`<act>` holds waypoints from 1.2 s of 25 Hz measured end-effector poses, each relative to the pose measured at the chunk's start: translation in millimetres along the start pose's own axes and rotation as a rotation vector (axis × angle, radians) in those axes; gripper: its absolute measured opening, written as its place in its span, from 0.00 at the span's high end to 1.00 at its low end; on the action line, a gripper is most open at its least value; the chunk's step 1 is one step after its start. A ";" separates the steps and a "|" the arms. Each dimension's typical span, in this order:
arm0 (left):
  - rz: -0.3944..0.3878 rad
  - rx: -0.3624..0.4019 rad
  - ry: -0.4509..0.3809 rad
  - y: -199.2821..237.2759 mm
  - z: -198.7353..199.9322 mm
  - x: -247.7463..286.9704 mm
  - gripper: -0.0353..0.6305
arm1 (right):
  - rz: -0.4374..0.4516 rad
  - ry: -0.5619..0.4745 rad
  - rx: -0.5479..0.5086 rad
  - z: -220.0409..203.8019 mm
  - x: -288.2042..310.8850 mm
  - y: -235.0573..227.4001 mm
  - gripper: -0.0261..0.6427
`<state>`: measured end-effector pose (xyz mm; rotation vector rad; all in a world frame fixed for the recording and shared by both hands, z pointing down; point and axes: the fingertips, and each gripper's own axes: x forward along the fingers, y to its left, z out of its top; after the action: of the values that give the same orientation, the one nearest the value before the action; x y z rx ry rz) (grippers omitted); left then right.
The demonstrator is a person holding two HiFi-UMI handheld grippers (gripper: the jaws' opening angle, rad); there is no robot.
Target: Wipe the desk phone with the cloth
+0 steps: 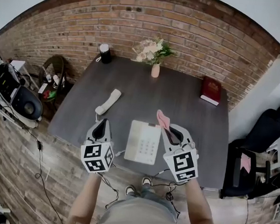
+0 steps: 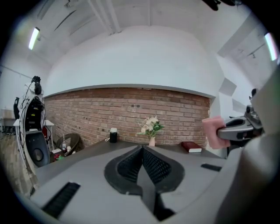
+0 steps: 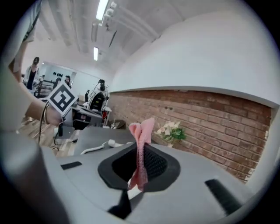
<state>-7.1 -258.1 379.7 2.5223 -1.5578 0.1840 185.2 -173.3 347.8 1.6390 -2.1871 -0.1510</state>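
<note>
The white desk phone base (image 1: 143,142) lies near the front edge of the dark table (image 1: 188,103). Its handset (image 1: 109,101) lies off the base to the left, joined by a cord. My right gripper (image 1: 172,131) hovers just right of the base, shut on a pink cloth (image 1: 164,119) that sticks up past the jaw tips. The cloth (image 3: 141,151) shows pinched between the jaws in the right gripper view. My left gripper (image 1: 99,128) hangs left of the base, shut with nothing in it, its jaws meeting in the left gripper view (image 2: 142,162).
At the back of the table stand a flower vase (image 1: 155,69) and a black cup (image 1: 105,53). A red book (image 1: 211,90) lies at the right edge. Equipment and a basket (image 1: 54,74) crowd the floor on the left; a black chair (image 1: 243,169) is on the right.
</note>
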 end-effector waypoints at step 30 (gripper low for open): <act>-0.039 -0.001 -0.143 -35.8 77.8 27.3 0.94 | -0.543 -0.173 0.260 -10.2 -59.3 -145.9 0.93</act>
<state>38.3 -282.5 306.0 2.6143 -1.5550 -0.0026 333.5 -160.6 295.5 2.4223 -1.8811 -0.1681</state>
